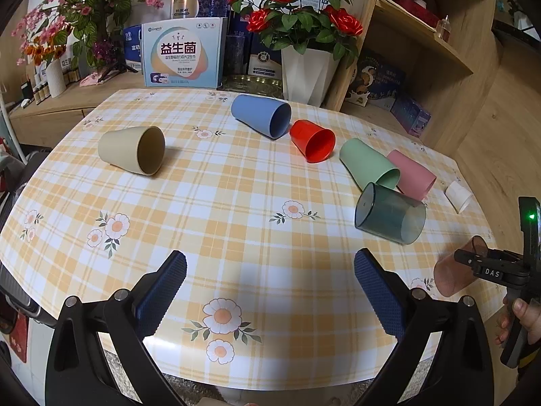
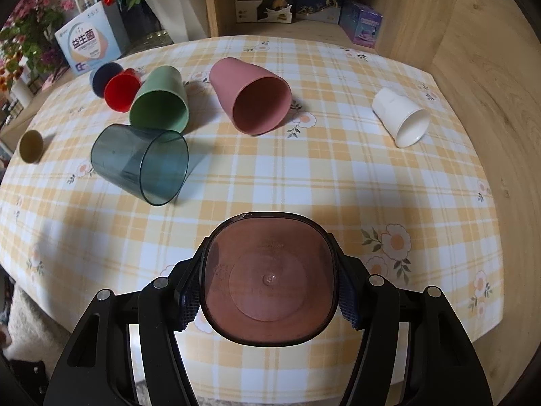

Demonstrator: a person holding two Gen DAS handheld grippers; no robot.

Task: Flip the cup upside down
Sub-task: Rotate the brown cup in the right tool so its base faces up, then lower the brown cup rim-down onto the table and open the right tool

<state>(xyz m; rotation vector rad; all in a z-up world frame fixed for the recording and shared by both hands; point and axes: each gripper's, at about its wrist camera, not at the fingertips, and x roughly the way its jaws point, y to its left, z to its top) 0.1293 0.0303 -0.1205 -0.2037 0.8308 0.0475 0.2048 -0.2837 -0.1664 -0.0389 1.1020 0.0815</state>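
My right gripper (image 2: 268,280) is shut on a translucent brown cup (image 2: 270,277), squeezed between both pads, its base facing the camera, over the table's near edge. The same cup (image 1: 456,267) and right gripper (image 1: 487,265) show at the right of the left wrist view. My left gripper (image 1: 270,291) is open and empty above the near part of the checked table (image 1: 236,203). Several cups lie on their sides: beige (image 1: 133,149), blue (image 1: 262,115), red (image 1: 312,140), green (image 1: 368,164), pink (image 1: 412,174), clear teal (image 1: 390,218) and white (image 2: 400,120).
Behind the table stand a white vase of red roses (image 1: 307,74), printed boxes (image 1: 182,57) and pink flowers (image 1: 77,17). Wooden shelving (image 1: 439,50) rises at the right. The table's round front edge (image 1: 270,382) lies just under my left gripper.
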